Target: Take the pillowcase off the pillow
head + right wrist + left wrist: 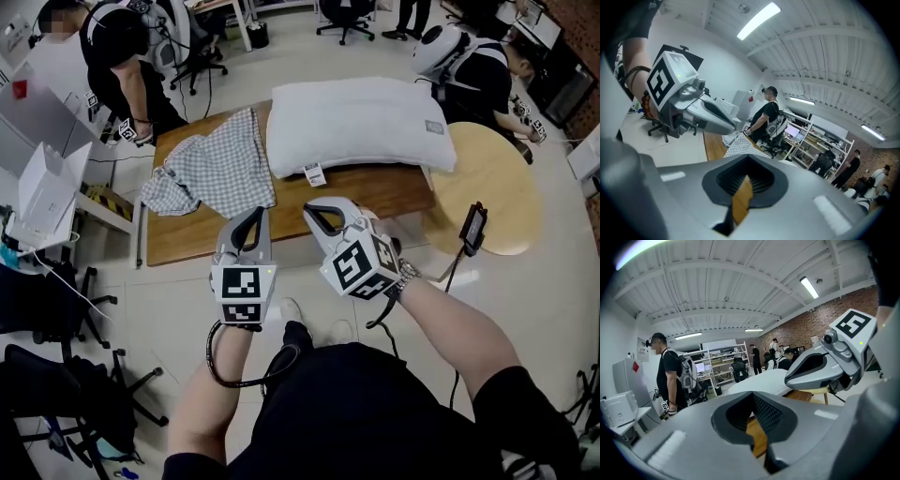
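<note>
Job looks done: case (pixel 214 173) at table's (pixel 375 192) left end, pillow (pixel 361 122) bare; L tongs (pixel 249 223), R tongs (pixel 323 216) closed, empty.

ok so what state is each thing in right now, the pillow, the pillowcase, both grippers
white rectangular pillow: bare, lying flat on the brown wooden table
grey-and-white checked fabric pillowcase: off the pillow, crumpled on the table by the pillow's left end
left gripper: shut, nothing between its jaws
right gripper: shut, nothing between its jaws, held beside the left one
</note>
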Demonstrator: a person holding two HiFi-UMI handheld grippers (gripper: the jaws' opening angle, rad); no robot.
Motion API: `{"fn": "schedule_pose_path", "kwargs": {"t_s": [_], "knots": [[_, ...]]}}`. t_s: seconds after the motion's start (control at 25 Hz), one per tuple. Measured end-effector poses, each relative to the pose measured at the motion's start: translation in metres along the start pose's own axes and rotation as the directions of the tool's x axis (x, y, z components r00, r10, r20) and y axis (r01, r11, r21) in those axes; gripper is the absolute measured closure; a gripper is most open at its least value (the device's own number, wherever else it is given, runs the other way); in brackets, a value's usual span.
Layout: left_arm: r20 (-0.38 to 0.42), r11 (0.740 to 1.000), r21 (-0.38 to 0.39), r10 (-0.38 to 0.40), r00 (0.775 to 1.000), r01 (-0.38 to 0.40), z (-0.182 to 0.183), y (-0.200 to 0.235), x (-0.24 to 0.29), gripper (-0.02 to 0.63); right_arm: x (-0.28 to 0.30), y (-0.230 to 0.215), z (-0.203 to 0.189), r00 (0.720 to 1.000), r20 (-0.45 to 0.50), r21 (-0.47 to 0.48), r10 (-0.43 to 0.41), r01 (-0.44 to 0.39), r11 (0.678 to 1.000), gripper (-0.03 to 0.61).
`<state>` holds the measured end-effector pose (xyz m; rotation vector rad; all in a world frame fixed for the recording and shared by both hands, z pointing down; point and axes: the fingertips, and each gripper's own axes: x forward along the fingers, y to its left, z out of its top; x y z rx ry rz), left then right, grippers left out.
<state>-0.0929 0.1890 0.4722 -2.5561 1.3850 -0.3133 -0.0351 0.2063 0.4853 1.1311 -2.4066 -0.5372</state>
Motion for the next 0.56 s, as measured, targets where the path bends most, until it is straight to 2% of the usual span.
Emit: {"fn": "schedule_pose_path", "kwargs": {"t_s": [0.56], "knots": [[-0.007, 1.000, 0.006, 0.018, 1.000, -0.018, 0.0059, -0.0007, -0.0082, 0.611, -0.0057, 0.0076, 0.0095, 1.000, 0.002, -0.041, 0.011, -0.011, 0.999, 0.578]]}}
